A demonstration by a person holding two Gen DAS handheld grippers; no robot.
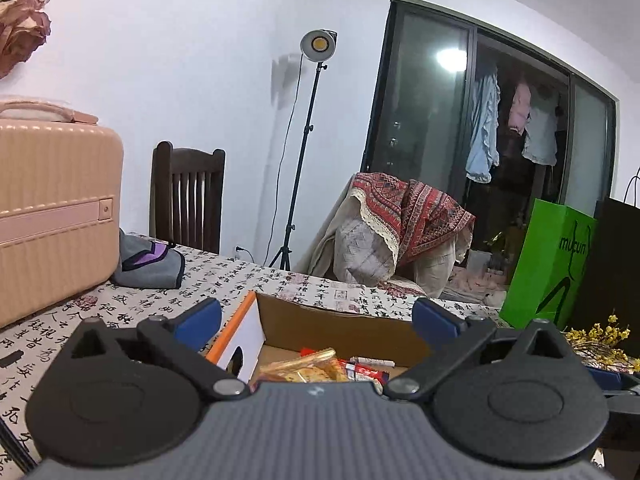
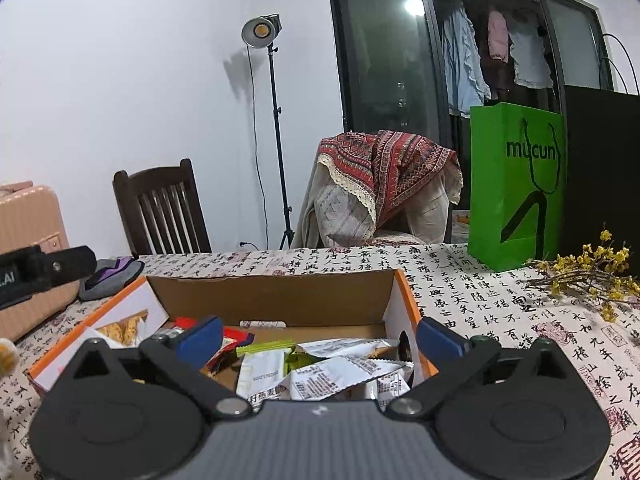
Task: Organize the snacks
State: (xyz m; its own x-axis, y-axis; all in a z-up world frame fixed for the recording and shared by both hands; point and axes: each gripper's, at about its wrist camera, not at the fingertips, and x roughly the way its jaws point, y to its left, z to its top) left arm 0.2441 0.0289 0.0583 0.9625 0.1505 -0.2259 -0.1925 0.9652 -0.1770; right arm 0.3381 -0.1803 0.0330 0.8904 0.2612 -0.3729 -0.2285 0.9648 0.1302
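Both grippers, left (image 1: 316, 322) and right (image 2: 320, 338), stand with fingers wide apart, holding nothing. Snack packets (image 2: 320, 368) lie loose in the box (image 2: 272, 296) mid-table (image 2: 480, 288). Judged light, crinkly, slippery, crushable; best pinched at a sealed edge.

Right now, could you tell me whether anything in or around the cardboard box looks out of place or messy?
Nothing is spilled or damaged. The snack packets lie in a loose, overlapping heap inside the open orange-edged cardboard box, not sorted. Both grippers hover with empty, open jaws.
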